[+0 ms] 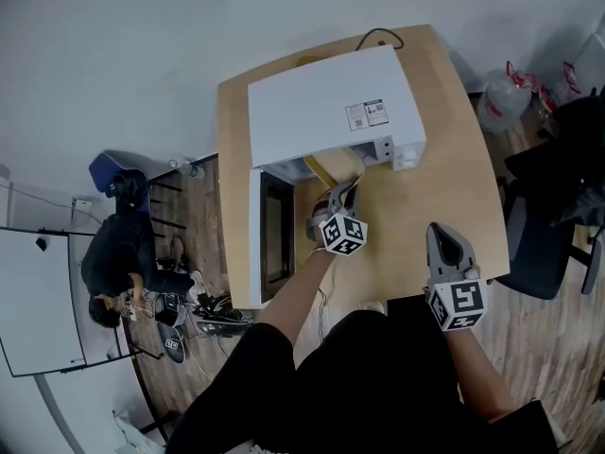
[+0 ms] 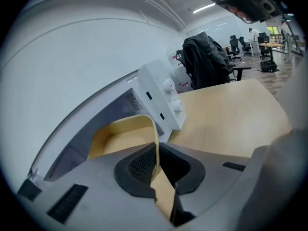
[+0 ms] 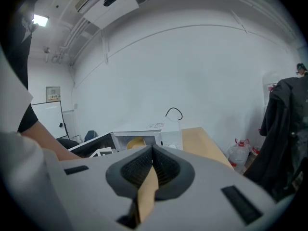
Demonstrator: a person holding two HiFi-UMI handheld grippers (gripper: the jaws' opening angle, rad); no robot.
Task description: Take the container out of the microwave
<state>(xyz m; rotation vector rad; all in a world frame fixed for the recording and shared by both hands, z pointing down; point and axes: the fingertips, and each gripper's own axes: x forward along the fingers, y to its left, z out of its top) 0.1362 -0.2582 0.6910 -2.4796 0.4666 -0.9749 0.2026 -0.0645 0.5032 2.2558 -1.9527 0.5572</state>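
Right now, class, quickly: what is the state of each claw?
Left claw: closed on the rim of the yellow container.
Right claw: closed, holding nothing.

Overhead head view, microwave (image 1: 331,102) in all.

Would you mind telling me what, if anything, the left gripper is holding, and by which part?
The left gripper is shut on the yellow container, pinching its thin side wall at the rim.
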